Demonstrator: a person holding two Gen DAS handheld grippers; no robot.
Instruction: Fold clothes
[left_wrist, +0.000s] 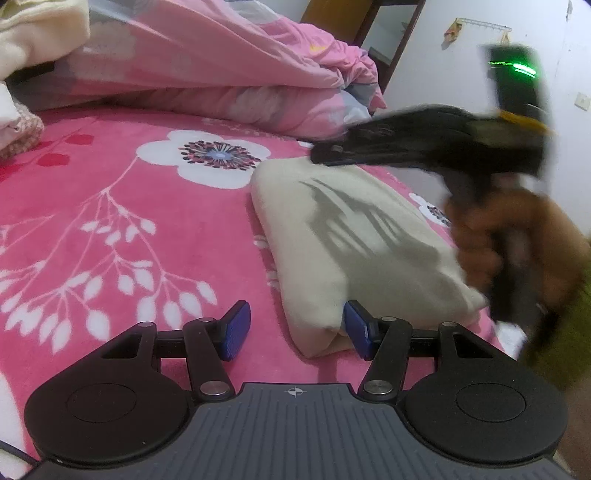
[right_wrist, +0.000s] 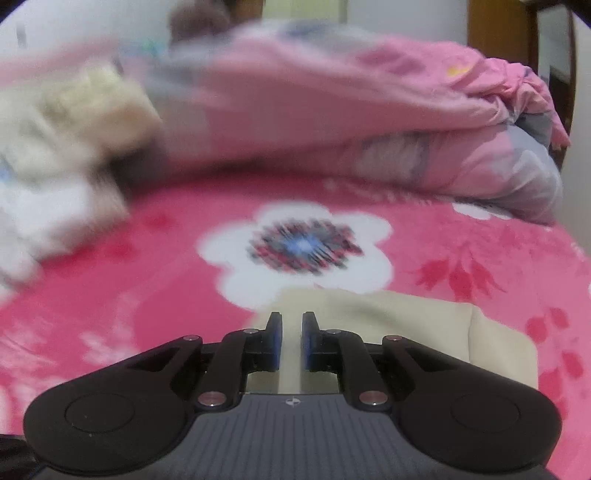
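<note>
A folded cream cloth (left_wrist: 351, 240) lies on the pink flowered bed cover (left_wrist: 110, 192). My left gripper (left_wrist: 297, 328) is open just in front of the cloth. The cloth's near corner lies beside its right pad (left_wrist: 358, 328), and its left pad (left_wrist: 236, 328) is over bare cover. A hand holds my right gripper (left_wrist: 325, 155), blurred, above the cloth's far edge. In the right wrist view the right gripper (right_wrist: 291, 332) is all but shut, with a thin slit between the pads and nothing in it. The cream cloth (right_wrist: 406, 314) lies beneath it.
A bunched pink quilt (left_wrist: 221, 62) runs along the back of the bed. A heap of cream and white clothes (right_wrist: 55, 147) sits at the left. Dark wooden furniture (left_wrist: 391, 33) stands against the white wall behind the bed.
</note>
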